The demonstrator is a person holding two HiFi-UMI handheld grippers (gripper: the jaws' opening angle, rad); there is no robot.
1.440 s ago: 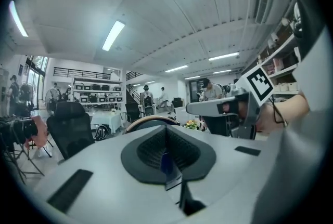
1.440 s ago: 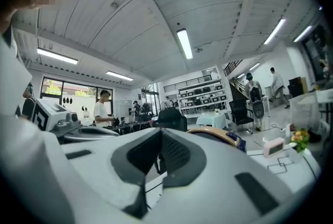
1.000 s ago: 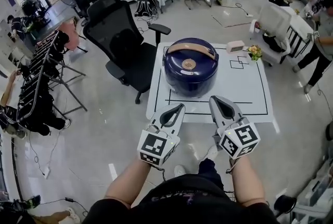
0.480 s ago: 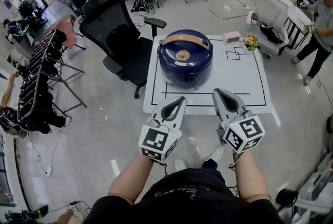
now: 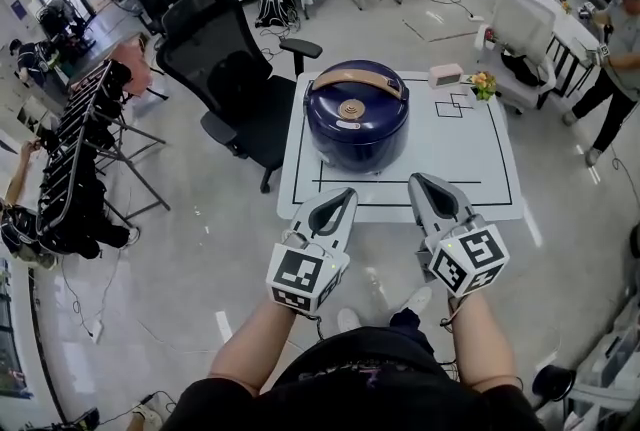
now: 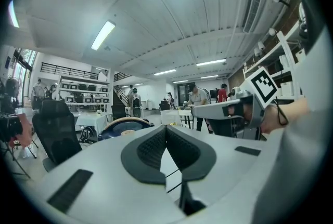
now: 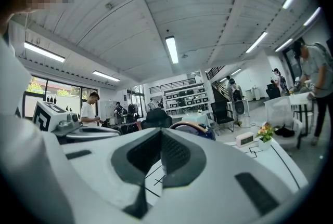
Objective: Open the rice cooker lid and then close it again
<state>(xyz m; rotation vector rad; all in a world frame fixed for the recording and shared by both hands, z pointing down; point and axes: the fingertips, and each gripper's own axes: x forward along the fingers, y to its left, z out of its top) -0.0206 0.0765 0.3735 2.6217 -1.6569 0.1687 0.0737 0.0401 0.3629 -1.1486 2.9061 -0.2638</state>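
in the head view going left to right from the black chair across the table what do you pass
black office chair → rice cooker → small pink clock → flowers
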